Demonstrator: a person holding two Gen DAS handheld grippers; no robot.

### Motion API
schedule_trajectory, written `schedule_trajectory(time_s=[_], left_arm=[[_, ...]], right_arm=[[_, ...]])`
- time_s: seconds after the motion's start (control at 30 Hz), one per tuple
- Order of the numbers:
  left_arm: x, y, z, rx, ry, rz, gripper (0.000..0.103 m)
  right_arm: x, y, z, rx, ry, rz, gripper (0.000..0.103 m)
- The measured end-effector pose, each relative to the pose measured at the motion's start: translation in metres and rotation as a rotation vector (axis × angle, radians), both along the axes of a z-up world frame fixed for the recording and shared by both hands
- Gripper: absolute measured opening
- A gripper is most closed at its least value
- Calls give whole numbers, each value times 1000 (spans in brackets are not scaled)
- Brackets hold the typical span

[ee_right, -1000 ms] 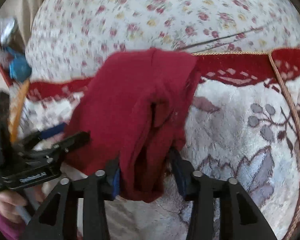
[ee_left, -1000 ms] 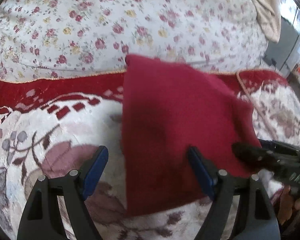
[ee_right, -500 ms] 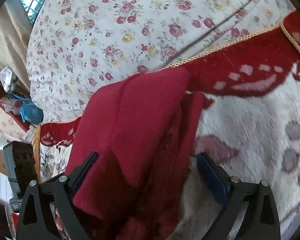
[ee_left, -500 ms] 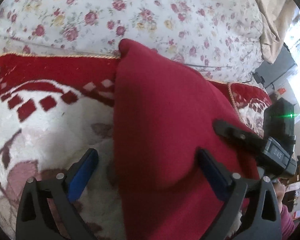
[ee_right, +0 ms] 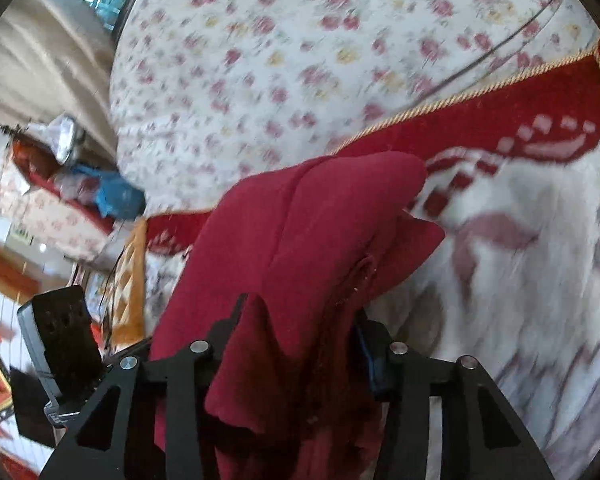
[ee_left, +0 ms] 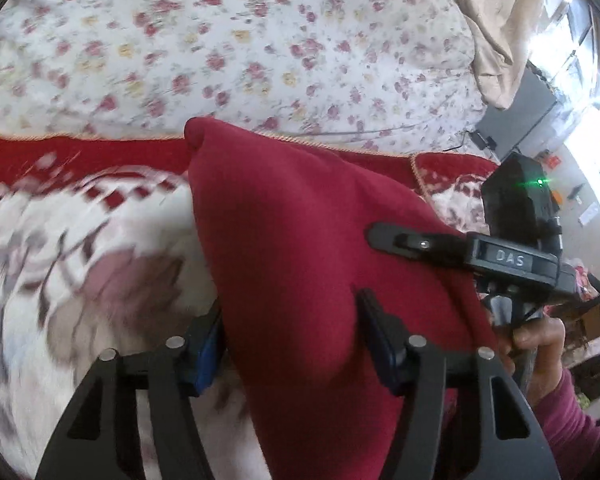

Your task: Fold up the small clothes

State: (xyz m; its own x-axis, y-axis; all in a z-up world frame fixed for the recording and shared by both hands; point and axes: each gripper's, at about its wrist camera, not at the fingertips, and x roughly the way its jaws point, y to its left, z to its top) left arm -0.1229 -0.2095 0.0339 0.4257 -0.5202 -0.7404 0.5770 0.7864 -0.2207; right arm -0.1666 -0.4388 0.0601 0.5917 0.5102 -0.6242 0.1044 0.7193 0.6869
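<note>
A dark red garment (ee_left: 300, 240) lies folded on a white and red patterned blanket (ee_left: 80, 248). My left gripper (ee_left: 292, 340) is shut on the garment's near edge, its blue-padded fingers pressed into the cloth. My right gripper (ee_right: 300, 340) is shut on the other bunched end of the red garment (ee_right: 312, 232), with cloth draped over its left finger. The right gripper's body (ee_left: 512, 256) shows at the right of the left wrist view, beside the cloth.
A floral sheet (ee_left: 240, 40) covers the bed behind the blanket. A beige curtain (ee_right: 32, 72) and clutter with a blue item (ee_right: 116, 196) stand at the left in the right wrist view. The person's hand (ee_left: 540, 336) holds the right gripper.
Both grippers have closed from wide open onto the red garment. The garment has lifted and bunched, and both views have swung with motion blur.
</note>
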Motion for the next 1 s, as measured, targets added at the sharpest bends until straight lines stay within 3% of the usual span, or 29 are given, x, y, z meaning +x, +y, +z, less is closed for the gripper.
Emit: schedule_trajectory(time_s=[0.1,0.17,0.27,0.33,0.4,0.5,0.57,0.63,0.67,0.87,1.0], left_arm=[[-9,5,-31,100,27,39,65],[-16,12,-36,100,-21,64,72],[-21,18,-20,91,-73,99,76],[-22,22,-11,86,-120,131,85],[-26,23,-4,100,-170,159,86],[-32,23,1,145,-219,194,86],[-36,29,4,151,-242,203,86],[-42,34,9,144,-267,224,86],[-43,36,11,141,-275,236,86],[-56,45,20,136,-313,266,86],[-65,44,28,126,-351,279,86]], right_arm=[[-11,15,-16,-153,104,0,66],[-29,12,1,-189,61,-36,67],[-55,16,40,-273,-50,-54,68],[-65,35,64,-328,-117,22,62],[-70,58,78,-378,-178,92,56],[-63,87,68,-502,-155,159,51],[-56,93,45,-567,-72,164,50],[-57,89,25,-577,-18,153,48],[-59,90,22,-594,-40,135,48],[-66,94,37,-575,-44,94,51],[-89,88,61,-512,-100,14,77]])
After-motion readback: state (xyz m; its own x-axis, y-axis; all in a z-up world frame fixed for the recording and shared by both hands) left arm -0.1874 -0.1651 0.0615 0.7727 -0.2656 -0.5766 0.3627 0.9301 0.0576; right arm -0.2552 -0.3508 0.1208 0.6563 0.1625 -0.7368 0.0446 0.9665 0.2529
